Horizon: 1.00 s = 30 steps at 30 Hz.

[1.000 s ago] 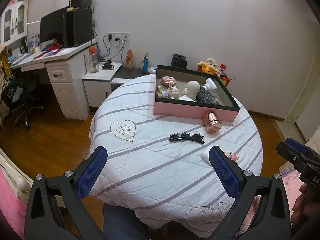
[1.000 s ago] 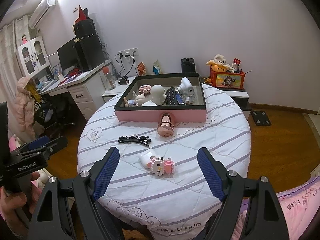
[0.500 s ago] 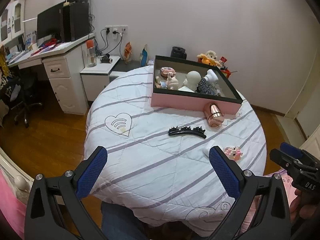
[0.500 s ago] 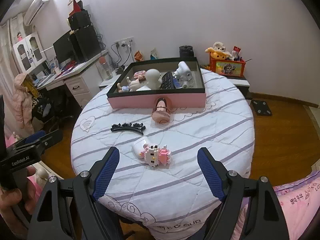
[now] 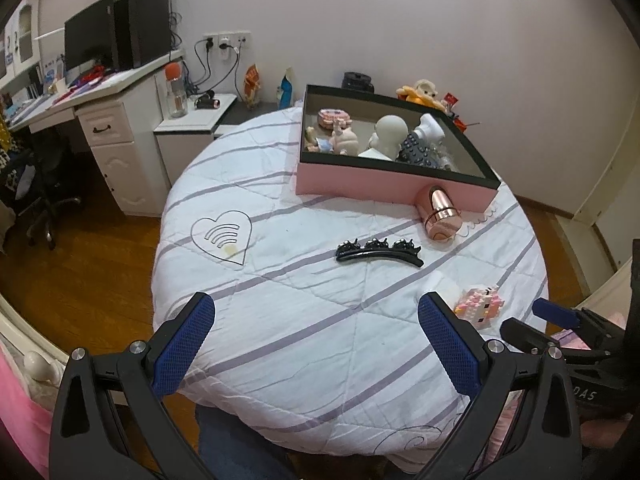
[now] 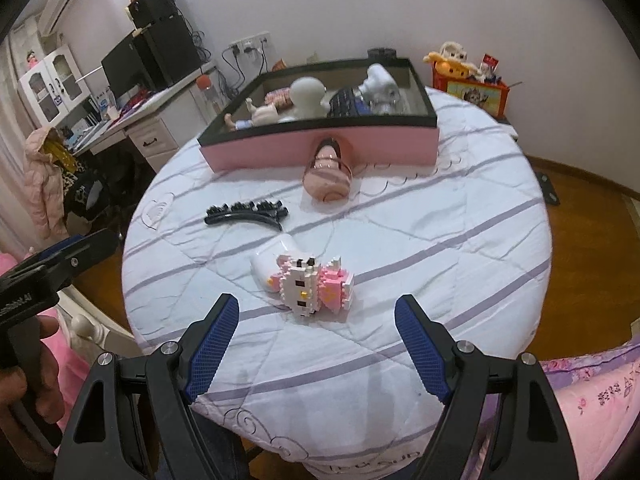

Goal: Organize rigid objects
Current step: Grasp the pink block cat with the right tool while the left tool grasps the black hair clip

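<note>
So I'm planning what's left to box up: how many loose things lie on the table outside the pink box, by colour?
Black: 1, hair clip
Rose-gold: 1, cylinder
White: 1, small case
Pink-and-white: 1, block figure
Total: 4

The right tongs (image 5: 576, 344), seen from the left wrist, are showing the letters "DAS" in white on their black body. The quilted table cover (image 6: 384, 454) is carrying stitched letters near its front edge, reading roughly "OUD"; anything else is too blurred to read.
</note>
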Tool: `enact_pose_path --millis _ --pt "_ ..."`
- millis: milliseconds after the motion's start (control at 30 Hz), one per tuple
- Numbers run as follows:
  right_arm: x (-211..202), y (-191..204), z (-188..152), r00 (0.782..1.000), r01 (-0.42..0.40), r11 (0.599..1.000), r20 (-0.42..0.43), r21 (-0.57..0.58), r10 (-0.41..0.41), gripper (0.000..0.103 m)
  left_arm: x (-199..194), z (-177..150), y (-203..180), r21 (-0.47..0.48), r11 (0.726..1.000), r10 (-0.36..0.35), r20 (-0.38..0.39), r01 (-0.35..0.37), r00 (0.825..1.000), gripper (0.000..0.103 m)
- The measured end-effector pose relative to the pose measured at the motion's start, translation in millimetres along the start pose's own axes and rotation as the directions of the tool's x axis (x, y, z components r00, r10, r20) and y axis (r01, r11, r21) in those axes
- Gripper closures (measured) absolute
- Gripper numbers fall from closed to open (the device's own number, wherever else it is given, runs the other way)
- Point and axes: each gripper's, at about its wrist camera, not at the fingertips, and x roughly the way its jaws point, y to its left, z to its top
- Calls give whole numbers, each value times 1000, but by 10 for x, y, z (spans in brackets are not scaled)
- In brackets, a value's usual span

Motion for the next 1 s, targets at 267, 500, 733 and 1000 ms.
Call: enact_pose_path --millis 267,500,733,1000 --pt "336 -34 -16 999 -8 1000 -52 0 8 21 281 34 -29 6 1000 -2 -43 3 999 0" --pt "536 -46 26 999 -29 999 -41 -23 28 25 504 83 -33 11 1000 0 -74 1 997 0" --pt "549 -113 59 997 -63 997 -36 -37 61 45 725 165 -101 38 999 -15 -93 18 996 0" --pt "437 -268 104 998 -57 998 -20 -11 57 45 1012 242 -347 162 986 -28 -103 44 994 0"
